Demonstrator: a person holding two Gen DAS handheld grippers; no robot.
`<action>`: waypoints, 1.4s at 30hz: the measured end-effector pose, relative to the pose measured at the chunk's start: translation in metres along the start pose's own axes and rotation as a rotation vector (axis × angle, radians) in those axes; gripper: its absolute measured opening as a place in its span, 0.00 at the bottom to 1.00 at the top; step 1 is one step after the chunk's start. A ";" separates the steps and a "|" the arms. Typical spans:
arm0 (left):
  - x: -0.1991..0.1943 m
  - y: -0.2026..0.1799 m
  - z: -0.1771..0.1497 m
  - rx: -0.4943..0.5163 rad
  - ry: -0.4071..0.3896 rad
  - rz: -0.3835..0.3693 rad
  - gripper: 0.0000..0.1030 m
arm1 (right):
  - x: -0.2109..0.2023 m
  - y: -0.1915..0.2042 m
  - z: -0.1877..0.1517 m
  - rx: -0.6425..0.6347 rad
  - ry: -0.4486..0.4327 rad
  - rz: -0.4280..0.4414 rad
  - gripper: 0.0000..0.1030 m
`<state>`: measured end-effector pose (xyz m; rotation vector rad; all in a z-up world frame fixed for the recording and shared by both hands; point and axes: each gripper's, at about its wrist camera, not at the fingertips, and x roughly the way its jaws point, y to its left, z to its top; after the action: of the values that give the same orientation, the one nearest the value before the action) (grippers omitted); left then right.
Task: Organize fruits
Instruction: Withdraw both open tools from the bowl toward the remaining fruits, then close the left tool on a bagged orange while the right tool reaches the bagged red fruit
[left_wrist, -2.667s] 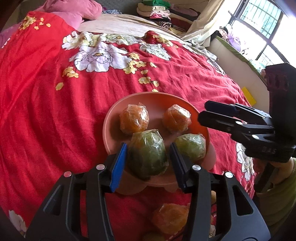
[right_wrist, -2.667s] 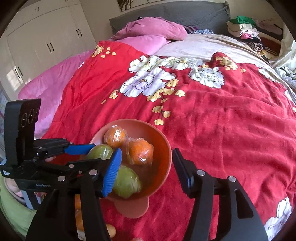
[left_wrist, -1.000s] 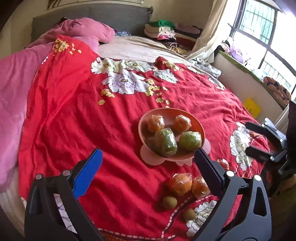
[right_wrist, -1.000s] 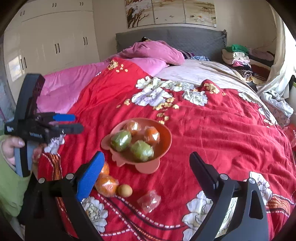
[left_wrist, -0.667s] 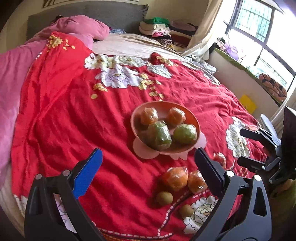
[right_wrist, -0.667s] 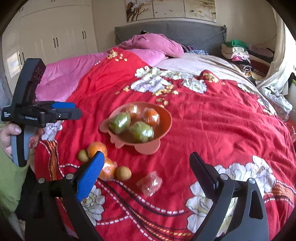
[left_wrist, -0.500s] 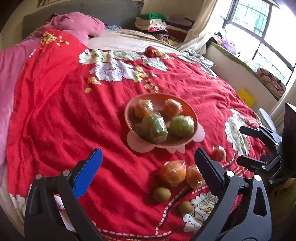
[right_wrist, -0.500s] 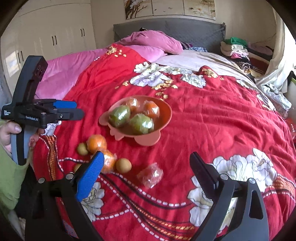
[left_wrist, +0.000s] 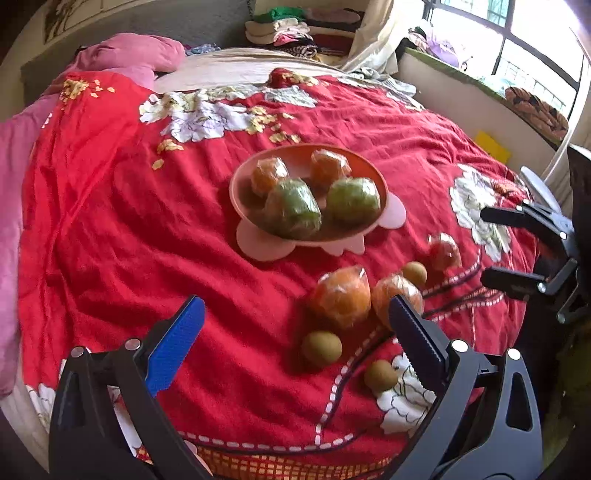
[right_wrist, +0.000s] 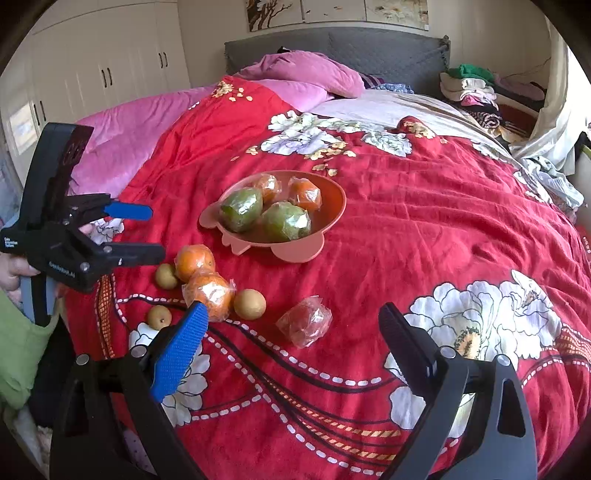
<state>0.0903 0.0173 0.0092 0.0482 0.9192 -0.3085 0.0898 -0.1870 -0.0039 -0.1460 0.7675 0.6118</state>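
- Change: 2.7 s ago the left claw (left_wrist: 295, 325) stood at the bowl (left_wrist: 384, 192), closed around a wrapped green fruit. Now it is wide open, empty and pulled back toward the near edge of the bed (left_wrist: 110, 221).
- Change: the right claw (right_wrist: 291, 328) was open beside the bowl rim. It is now also backed off, jaws spread wide, holding nothing.
- The green fruit (left_wrist: 293, 208) now lies in the bowl beside a second green fruit (left_wrist: 352, 201) and two wrapped oranges behind them.
- Judgement: one placement is finished, so four fruits are in and the loose ones remain. The task looks partly done.
- Loose on the bed, near side of the bowl: two oranges (left_wrist: 341, 297) touching each other, three small brown fruits (left_wrist: 321, 347), and one wrapped red fruit (right_wrist: 304, 321) set apart.
- Left claw view: the oranges lie just ahead, between the fingers and nearer the right finger; one brown fruit sits nearer the claw.
- Right claw view: the red fruit lies just ahead, roughly centred between the jaws, with the orange cluster off by the blue pad (right_wrist: 181, 354).
- Judgement: the red fruit is the likeliest next pick for the right claw.
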 end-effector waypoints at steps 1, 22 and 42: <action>0.001 -0.001 -0.002 0.006 0.004 0.003 0.91 | 0.000 0.000 -0.001 -0.003 0.000 0.000 0.90; 0.023 -0.021 -0.009 0.130 0.067 0.036 0.72 | 0.007 -0.003 -0.012 0.006 0.024 -0.016 0.89; 0.041 -0.022 0.007 0.125 0.058 -0.033 0.53 | 0.042 -0.008 -0.011 -0.054 0.078 -0.010 0.40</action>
<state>0.1128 -0.0150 -0.0172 0.1577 0.9585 -0.3972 0.1109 -0.1775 -0.0412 -0.2240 0.8257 0.6202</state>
